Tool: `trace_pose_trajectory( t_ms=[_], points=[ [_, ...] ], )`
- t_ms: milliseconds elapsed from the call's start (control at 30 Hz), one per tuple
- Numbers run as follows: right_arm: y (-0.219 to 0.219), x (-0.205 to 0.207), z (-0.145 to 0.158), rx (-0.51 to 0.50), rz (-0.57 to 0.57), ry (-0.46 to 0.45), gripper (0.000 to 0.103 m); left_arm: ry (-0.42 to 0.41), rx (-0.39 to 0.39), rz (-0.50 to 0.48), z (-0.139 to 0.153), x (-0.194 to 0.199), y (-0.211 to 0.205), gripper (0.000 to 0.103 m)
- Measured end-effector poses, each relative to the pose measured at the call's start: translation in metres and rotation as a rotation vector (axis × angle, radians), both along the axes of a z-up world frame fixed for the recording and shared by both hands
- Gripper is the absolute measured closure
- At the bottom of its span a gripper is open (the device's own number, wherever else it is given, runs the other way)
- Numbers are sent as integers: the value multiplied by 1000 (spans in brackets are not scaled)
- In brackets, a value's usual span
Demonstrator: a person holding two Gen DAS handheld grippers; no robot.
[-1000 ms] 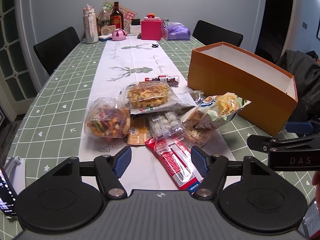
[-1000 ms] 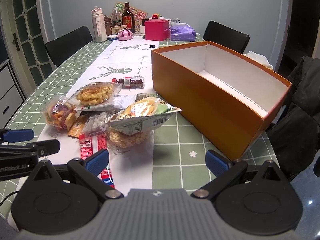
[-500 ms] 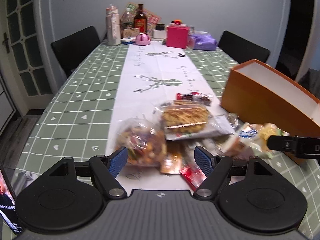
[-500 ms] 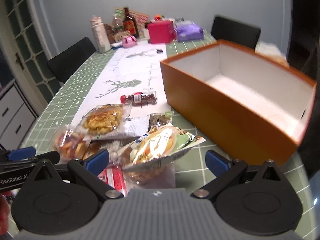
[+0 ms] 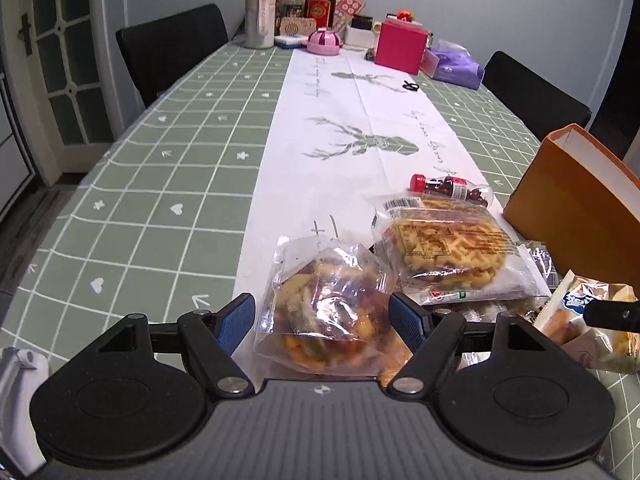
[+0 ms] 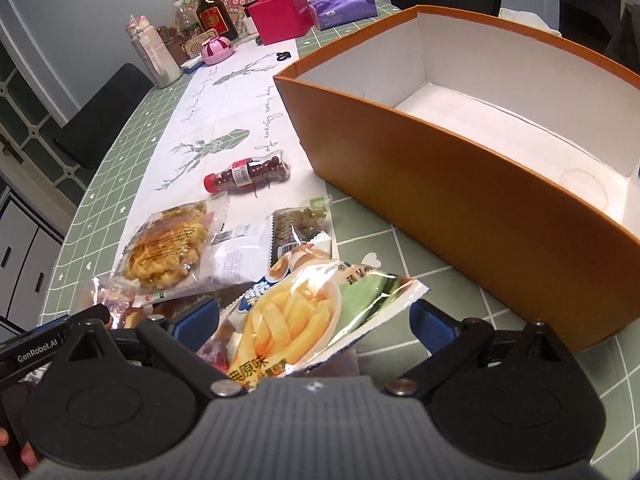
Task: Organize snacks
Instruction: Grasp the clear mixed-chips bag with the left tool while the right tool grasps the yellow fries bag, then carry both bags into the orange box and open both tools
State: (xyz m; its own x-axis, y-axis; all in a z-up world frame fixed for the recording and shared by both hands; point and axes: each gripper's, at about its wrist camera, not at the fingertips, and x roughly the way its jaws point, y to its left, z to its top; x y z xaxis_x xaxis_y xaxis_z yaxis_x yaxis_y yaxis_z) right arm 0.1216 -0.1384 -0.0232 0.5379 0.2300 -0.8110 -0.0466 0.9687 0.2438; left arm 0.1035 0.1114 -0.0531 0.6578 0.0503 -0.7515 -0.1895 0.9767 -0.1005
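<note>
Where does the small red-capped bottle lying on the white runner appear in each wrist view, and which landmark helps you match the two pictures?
Left wrist: red-capped bottle right of centre, just beyond the waffle packet.
Right wrist: bottle left of centre, beside the orange box.
Shared landmark: pink box at the table's far end.

The worktop is covered in green cloth gridded with white lines and small white hearts, and a white runner printed with grey-green deer is laid along it. The box is coloured orange outside and white inside. Yellow fries are pictured on the silver-edged chip bag, and blue pads are borne by both black claws.
</note>
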Motion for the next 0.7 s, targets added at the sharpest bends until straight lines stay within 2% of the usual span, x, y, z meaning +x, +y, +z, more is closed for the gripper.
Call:
trace_pose_trajectory(
  t_ms=[100, 200, 300, 500, 700],
  points=[
    [-3, 3, -6, 21, 1, 10, 16, 4, -27, -6, -5, 3, 1, 11],
    [-3, 2, -7, 39, 14, 1, 27, 7, -20, -14, -9, 6, -2, 9],
    [-2, 0, -5, 42, 27, -11, 32, 5, -5, -24, -11, 8, -6, 9],
    [0, -5, -2, 36, 54, -32, 41, -9, 21, -38, -10, 4, -11, 19],
    [2, -13, 8, 21, 94, -70, 47, -14, 46, -39, -2, -6, -17, 23]
  ],
)
